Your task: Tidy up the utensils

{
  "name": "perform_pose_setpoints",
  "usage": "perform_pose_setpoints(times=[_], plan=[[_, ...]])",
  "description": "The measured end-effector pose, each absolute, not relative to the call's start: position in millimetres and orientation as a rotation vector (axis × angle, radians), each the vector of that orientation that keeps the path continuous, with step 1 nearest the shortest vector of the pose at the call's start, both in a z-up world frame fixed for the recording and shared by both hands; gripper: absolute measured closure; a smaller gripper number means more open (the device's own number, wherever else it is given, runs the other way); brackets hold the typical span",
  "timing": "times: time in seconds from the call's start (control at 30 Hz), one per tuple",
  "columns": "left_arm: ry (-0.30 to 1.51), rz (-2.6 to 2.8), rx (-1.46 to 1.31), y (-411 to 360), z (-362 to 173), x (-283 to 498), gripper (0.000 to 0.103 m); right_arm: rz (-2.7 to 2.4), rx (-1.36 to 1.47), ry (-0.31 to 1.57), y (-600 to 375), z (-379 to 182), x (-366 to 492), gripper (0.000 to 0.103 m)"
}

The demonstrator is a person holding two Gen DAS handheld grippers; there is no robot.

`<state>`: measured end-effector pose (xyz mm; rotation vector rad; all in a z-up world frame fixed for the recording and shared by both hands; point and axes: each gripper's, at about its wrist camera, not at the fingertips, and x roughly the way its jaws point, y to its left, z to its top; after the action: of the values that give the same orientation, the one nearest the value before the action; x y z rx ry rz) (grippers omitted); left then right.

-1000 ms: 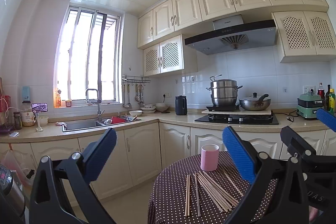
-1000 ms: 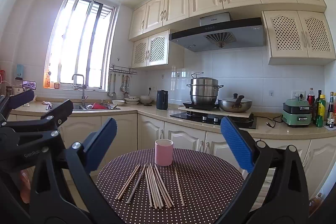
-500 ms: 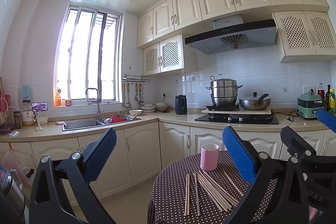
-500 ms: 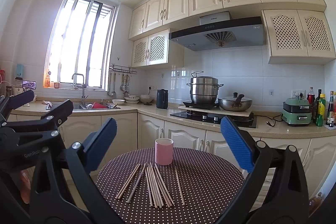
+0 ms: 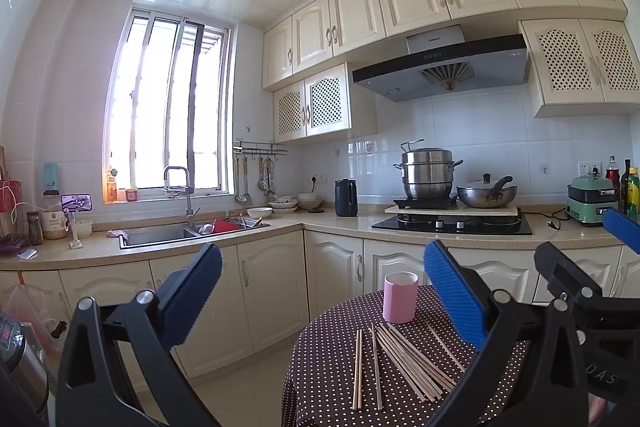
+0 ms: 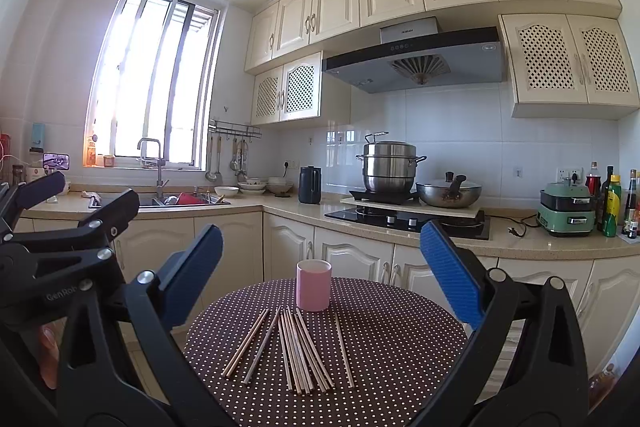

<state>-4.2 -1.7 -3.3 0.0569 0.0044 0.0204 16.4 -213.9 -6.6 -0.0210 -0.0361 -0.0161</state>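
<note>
Pink cup (image 6: pixel 314 285): stands upright at the far side of the round table (image 6: pixel 400 331), which has a brown cloth with white dots; its inside cannot be seen from either camera.
Chopsticks (image 6: pixel 298 351): lie loose on the cloth just in front of the cup, outside it; a tight fan in the middle, a pair and a single stick off to the left, one stick apart on the right.
Left gripper (image 5: pixel 322 297): released, blue pads wide apart, nothing between them, held above the table's left edge.
Right gripper (image 6: pixel 320 269): released too, pads spread to either side of the cup in view, clear of cup and sticks.
Sink (image 5: pixel 160 237): set in the counter under the window, holding something red and a few dishes.
Steamer pot (image 6: pixel 390 165): lidded, on the hob; contents hidden.
Wok (image 6: pixel 448 193): lidded, beside the steamer pot.
Left wrist view only: a grey appliance (image 5: pixel 18 359) at the lower left, and the right gripper's black frame at the right edge.
Right wrist view only: the whole round table top, more bottles (image 6: pixel 612 205) past the green cooker (image 6: pixel 566 209), and the left gripper's frame at the left.
</note>
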Motion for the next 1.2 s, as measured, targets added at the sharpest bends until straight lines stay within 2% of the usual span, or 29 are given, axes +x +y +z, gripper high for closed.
perform_pose_setpoints(times=[1.2], plan=[[0.019, 0.021, 0.056, 1.4, -7.8, -1.8, 0.004, -0.010, -0.016, -0.014, -209.9, -12.5, 20.6, 0.006]])
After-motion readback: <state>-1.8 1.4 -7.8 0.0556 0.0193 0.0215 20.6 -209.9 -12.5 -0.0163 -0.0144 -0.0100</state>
